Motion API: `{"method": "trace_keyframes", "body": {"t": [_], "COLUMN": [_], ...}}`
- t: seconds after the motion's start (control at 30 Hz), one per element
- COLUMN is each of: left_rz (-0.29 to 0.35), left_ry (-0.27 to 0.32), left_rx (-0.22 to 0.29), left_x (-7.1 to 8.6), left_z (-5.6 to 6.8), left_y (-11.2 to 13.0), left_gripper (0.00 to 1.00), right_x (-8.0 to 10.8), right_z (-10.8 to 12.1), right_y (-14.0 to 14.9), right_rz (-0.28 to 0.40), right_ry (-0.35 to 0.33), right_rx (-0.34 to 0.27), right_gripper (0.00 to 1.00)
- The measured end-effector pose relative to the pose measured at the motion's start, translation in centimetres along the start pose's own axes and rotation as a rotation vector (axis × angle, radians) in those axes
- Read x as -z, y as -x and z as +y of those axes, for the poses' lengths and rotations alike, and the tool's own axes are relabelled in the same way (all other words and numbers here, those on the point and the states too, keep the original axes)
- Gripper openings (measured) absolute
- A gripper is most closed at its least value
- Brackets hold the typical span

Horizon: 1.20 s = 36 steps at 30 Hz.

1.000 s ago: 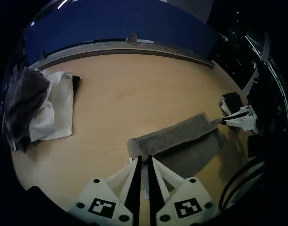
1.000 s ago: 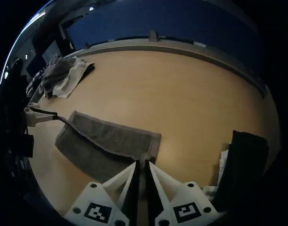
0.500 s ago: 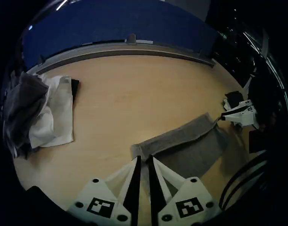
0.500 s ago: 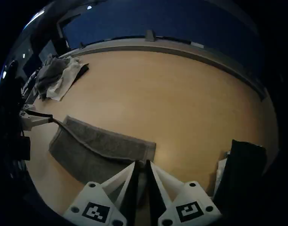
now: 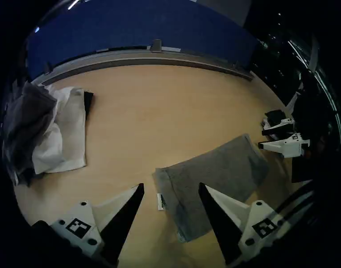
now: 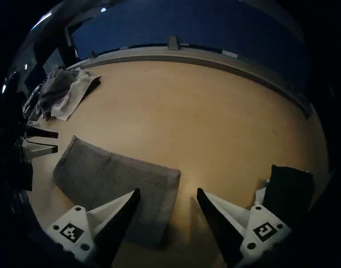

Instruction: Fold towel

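**Both jaws wide open, grey towel flat on the desk**

Here is the left gripper (image 5: 170,185) with its jaws spread wide, a finger on either side of the towel's near left end and gripping nothing. The grey towel (image 5: 219,169) lies flat on the desk (image 5: 161,102), slanting from near left up to far right. It looks doubled over, one layer on the other, and a small white tag (image 5: 161,201) pokes out at its left edge.

Over at the towel's right end sits the right gripper (image 5: 261,139). Its jaws are apart too, with the tips just beside the far right corner. In the right gripper view its fingers stand wide open over the towel's near right edge and hold nothing.

Far left on the desk is a heap, a white cloth (image 5: 68,129) with a grey cloth (image 5: 27,120) bunched beside it. At the desk's right edge lies a black cloth (image 6: 289,187). A blue partition (image 5: 139,27) runs along the far side.
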<state>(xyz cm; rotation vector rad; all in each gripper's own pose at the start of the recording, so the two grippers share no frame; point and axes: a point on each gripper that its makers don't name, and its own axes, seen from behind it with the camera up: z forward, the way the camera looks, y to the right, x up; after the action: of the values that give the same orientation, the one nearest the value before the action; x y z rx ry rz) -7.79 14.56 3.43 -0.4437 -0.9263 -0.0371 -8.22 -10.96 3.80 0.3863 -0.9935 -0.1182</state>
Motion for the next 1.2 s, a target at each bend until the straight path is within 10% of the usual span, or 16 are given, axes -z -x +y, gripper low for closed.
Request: {"method": "trace_keyframes", "body": {"t": [1.2], "left_rz": [0.013], "left_ry": [-0.017], "left_rx": [0.006], "left_x": [4.4], "left_z": [2.0], "left_y": [5.0], "left_gripper": [0.96], "right_x": [3.4], "right_z": [-1.9], "right_y": [5.7], "right_rz": [0.000], "right_ry": [-0.040], "right_rx": [0.027], "right_gripper": [0.99]}}
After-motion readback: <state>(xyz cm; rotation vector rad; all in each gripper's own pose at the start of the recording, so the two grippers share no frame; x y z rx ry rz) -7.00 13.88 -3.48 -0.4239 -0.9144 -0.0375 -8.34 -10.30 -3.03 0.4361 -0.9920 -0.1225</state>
